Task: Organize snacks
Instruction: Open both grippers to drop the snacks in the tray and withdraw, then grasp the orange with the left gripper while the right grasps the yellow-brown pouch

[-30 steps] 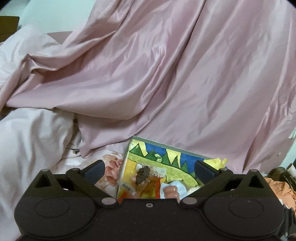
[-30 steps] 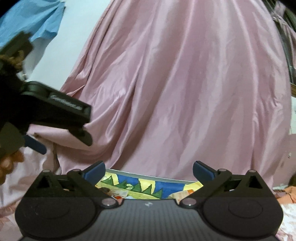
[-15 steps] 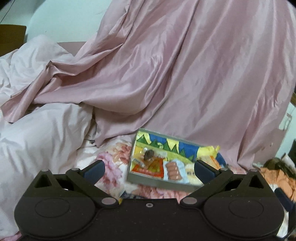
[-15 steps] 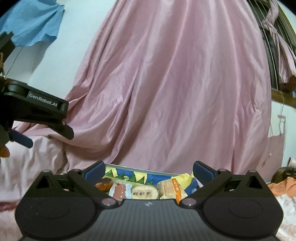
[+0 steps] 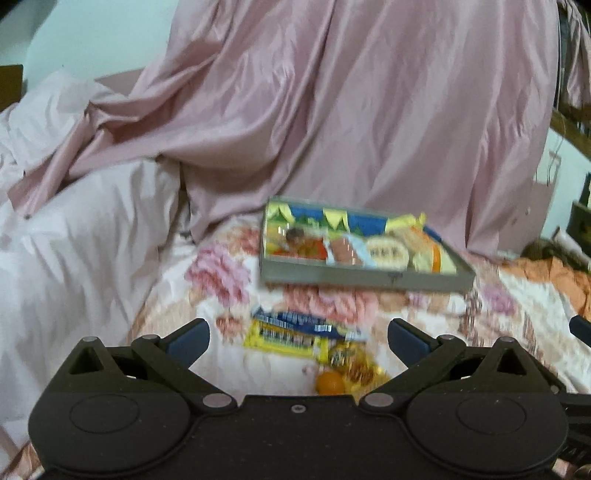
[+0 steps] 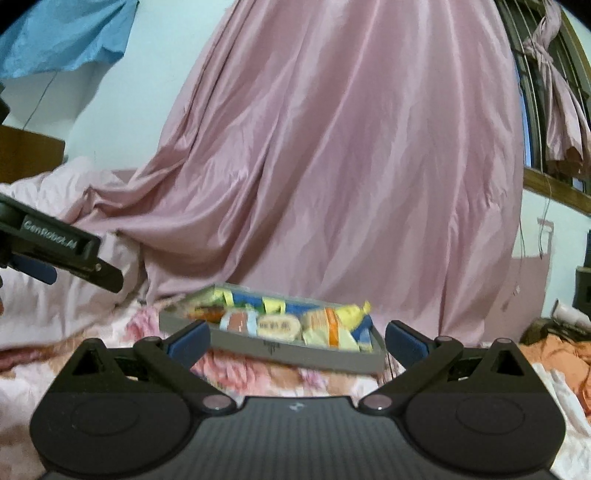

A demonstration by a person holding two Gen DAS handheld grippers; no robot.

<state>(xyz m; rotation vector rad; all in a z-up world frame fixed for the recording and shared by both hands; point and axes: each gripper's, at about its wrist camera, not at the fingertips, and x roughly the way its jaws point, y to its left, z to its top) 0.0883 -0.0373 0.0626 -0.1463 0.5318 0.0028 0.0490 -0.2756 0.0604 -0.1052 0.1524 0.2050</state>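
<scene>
A grey snack box (image 5: 365, 277) with a colourful lining lies on the floral bedsheet (image 5: 517, 306), holding several wrapped snacks. It also shows in the right wrist view (image 6: 295, 352). In front of it lie a yellow-and-blue packet (image 5: 288, 332), an orange-yellow packet (image 5: 354, 363) and a small orange fruit (image 5: 330, 382). My left gripper (image 5: 298, 338) is open and empty, above the loose packets. My right gripper (image 6: 294, 338) is open and empty, short of the box. The left gripper shows at the right wrist view's left edge (image 6: 55, 251).
A pink satin curtain (image 5: 369, 129) hangs behind the box. A pale pink duvet (image 5: 74, 229) is heaped on the left. Orange cloth (image 5: 554, 273) lies at the right. A blue cloth (image 6: 62, 33) hangs on the wall.
Both grippers have pulled back from the box, which now looks smaller and farther. The loose packets and the fruit have come into the left wrist view.
</scene>
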